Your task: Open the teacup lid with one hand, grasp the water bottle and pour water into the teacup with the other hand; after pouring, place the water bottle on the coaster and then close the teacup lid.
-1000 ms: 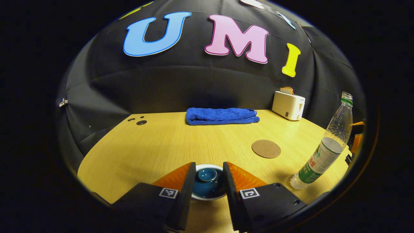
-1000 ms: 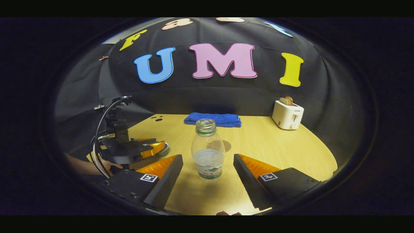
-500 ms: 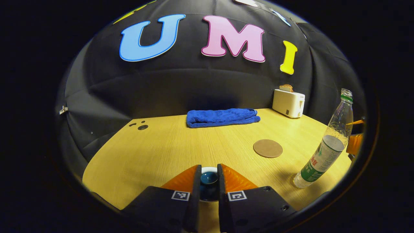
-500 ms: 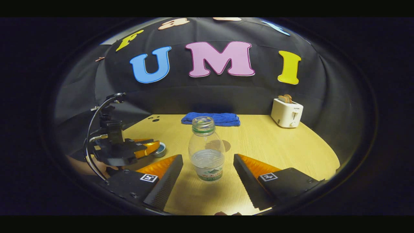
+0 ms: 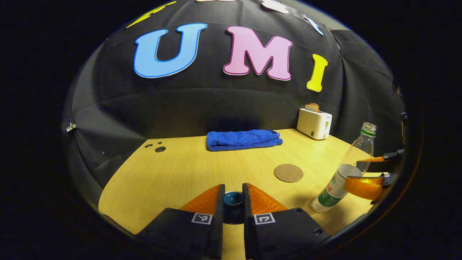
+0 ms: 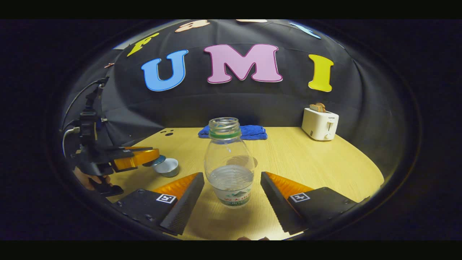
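Though unclasped, water bottle [image 6: 228, 162] between hand-held gripper [image 6: 232, 193] fingers

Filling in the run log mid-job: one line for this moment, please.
left gripper: shut on teacup lid, lifted off teacup | right gripper: open around water bottle | coaster: bare

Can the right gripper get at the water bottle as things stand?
Probably yes. The right gripper is open, its fingers either side of the upright water bottle, with nothing between them. The left gripper holds the lid off to the side.
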Available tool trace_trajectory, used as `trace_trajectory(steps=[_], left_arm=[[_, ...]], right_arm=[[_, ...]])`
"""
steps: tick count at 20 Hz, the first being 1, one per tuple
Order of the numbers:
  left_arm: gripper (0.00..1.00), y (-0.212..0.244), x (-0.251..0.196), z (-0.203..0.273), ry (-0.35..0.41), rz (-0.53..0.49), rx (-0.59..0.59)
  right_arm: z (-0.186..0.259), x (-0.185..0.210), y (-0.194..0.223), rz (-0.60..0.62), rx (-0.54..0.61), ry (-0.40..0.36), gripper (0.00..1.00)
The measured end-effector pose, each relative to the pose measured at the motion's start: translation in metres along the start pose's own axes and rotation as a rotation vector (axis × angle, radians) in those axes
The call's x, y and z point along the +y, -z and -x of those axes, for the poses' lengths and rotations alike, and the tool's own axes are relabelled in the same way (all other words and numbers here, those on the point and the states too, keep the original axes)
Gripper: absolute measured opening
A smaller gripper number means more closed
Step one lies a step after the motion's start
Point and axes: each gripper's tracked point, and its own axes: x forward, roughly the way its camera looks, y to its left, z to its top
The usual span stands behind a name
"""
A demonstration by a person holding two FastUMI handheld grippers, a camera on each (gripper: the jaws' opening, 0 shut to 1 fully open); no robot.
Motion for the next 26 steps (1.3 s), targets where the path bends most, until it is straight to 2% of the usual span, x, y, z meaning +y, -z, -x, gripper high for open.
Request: trace_trajectory(steps=[5, 6, 7, 8, 11, 13, 14, 15, 16, 17, 18, 19, 21, 22, 23, 26], left_arm=[[0.28, 0.008, 0.007, 0.018, -0.012, 0.002, 0.025], [0.24, 0.011, 0.008, 0.02, -0.018, 0.011, 0.029], [0.28, 0.015, 0.009, 0.021, -0.023, 0.022, 0.037], [0.24, 0.019, 0.01, 0.023, -0.029, 0.031, 0.046], [0.24, 0.023, 0.011, 0.025, -0.04, 0.051, 0.06], [0.28, 0.022, 0.012, 0.026, -0.047, 0.055, 0.059], [0.24, 0.022, 0.013, 0.027, -0.05, 0.056, 0.059], [0.24, 0.021, 0.014, 0.028, -0.052, 0.056, 0.059], [0.24, 0.02, 0.014, 0.029, -0.052, 0.055, 0.059], [0.27, 0.019, 0.014, 0.031, -0.054, 0.052, 0.058], [0.24, 0.018, 0.014, 0.031, -0.054, 0.05, 0.057], [0.27, 0.018, 0.014, 0.032, -0.055, 0.047, 0.059], [0.24, 0.021, 0.016, 0.036, -0.053, 0.037, 0.065], [0.24, 0.02, 0.016, 0.037, -0.055, 0.038, 0.064], [0.28, 0.019, 0.016, 0.039, -0.055, 0.04, 0.062], [0.27, 0.017, 0.021, 0.044, -0.067, 0.05, 0.056]], right_arm=[[-0.018, 0.002, 0.007, -0.019, -0.002, 0.011, 0.98], [-0.02, 0.002, 0.005, -0.015, -0.009, 0.016, 0.98], [-0.022, 0.001, 0.006, -0.01, -0.016, 0.023, 0.98], [-0.024, 0.0, 0.006, -0.007, -0.019, 0.029, 0.98], [-0.029, 0.0, 0.013, -0.022, 0.0, 0.034, 0.98], [-0.03, -0.002, 0.009, -0.026, -0.016, 0.051, 0.98], [-0.031, -0.003, 0.008, -0.028, -0.022, 0.056, 0.98], [-0.034, -0.002, 0.009, -0.032, -0.017, 0.054, 0.98], [-0.035, -0.001, 0.011, -0.034, -0.007, 0.054, 0.92], [-0.037, -0.003, 0.013, -0.03, 0.002, 0.058, 0.92], [-0.039, 0.0, 0.011, -0.023, 0.004, 0.051, 0.82], [-0.038, 0.0, 0.011, -0.012, 0.01, 0.051, 0.81], [-0.036, -0.002, 0.011, 0.011, 0.022, 0.055, 0.78], [-0.037, 0.001, 0.011, 0.018, 0.023, 0.043, 0.76], [-0.036, 0.001, 0.012, 0.025, 0.031, 0.04, 0.74], [-0.037, 0.0, 0.008, 0.057, 0.052, 0.03, 0.67]])
